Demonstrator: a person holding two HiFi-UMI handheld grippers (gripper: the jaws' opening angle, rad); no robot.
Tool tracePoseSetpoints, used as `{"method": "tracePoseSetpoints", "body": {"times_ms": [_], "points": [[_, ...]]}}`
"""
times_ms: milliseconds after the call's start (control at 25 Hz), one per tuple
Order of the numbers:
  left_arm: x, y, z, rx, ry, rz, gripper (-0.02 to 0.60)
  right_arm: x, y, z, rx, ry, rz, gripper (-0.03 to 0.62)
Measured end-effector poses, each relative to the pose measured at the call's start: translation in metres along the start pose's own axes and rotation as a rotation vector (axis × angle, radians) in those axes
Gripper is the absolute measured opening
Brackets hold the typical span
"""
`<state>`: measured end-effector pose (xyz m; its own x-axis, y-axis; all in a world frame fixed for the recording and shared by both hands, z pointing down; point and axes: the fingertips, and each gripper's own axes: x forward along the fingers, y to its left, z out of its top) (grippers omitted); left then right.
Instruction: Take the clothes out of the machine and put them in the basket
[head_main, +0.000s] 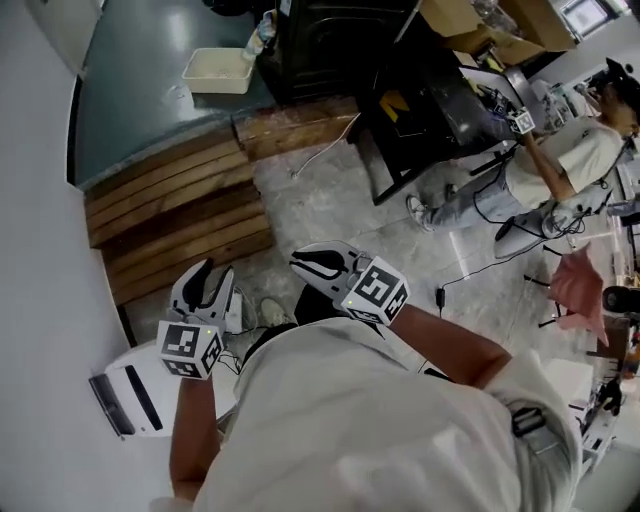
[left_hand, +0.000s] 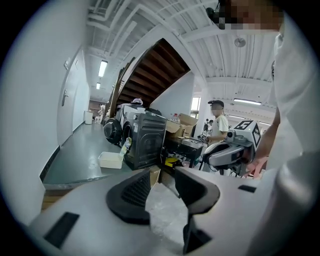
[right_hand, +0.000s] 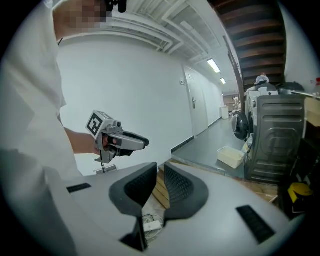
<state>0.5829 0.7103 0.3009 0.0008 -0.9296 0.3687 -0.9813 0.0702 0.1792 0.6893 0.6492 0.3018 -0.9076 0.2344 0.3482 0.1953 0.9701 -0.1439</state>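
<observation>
My grey left gripper (head_main: 203, 285) half-open, right gripper (head_main: 318, 264) barely apart — both empty, the dark boxy washing machine (left_hand: 145, 140) being well off

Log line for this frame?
left gripper: open, empty | right gripper: open, empty | machine: ahead, not reached

Floor (head_main: 150, 90) — white basket (head_main: 218, 70), wooden boards (head_main: 175, 215) lying on it.
</observation>
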Motion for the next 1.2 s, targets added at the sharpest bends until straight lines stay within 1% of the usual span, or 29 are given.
{"method": "tracePoseSetpoints", "body": {"times_ms": [120, 200, 320, 480, 680, 760, 1000, 1200], "points": [[0.013, 0.015, 0.011, -0.005, -0.017, -0.02, 0.153, 0.01, -0.014, 0.01, -0.013, 0.007, -0.024, 0.029], [0.017, 0.03, 0.015, -0.008, -0.014, -0.021, 0.153, 0.024, -0.022, 0.018, -0.014, 0.008, -0.032, 0.031], [0.019, 0.05, 0.02, -0.016, -0.013, 0.002, 0.156, 0.044, -0.028, 0.025, -0.013, 0.012, -0.007, 0.031], [0.043, 0.066, 0.039, -0.015, -0.026, -0.01, 0.158, 0.061, -0.054, 0.04, -0.022, 0.014, 0.006, 0.031], [0.058, 0.133, 0.052, -0.028, -0.014, 0.026, 0.161, 0.132, -0.085, 0.056, -0.013, 0.023, 0.062, 0.031], [0.068, 0.162, 0.063, -0.026, -0.011, 0.036, 0.163, 0.158, -0.103, 0.066, -0.014, 0.024, 0.076, 0.031], [0.12, 0.241, 0.105, -0.028, 0.0, 0.04, 0.164, 0.219, -0.17, 0.094, 0.022, 0.047, 0.087, 0.031], [0.168, 0.302, 0.156, -0.03, 0.032, 0.015, 0.164, 0.267, -0.231, 0.132, 0.061, 0.063, 0.088, 0.031]]}}
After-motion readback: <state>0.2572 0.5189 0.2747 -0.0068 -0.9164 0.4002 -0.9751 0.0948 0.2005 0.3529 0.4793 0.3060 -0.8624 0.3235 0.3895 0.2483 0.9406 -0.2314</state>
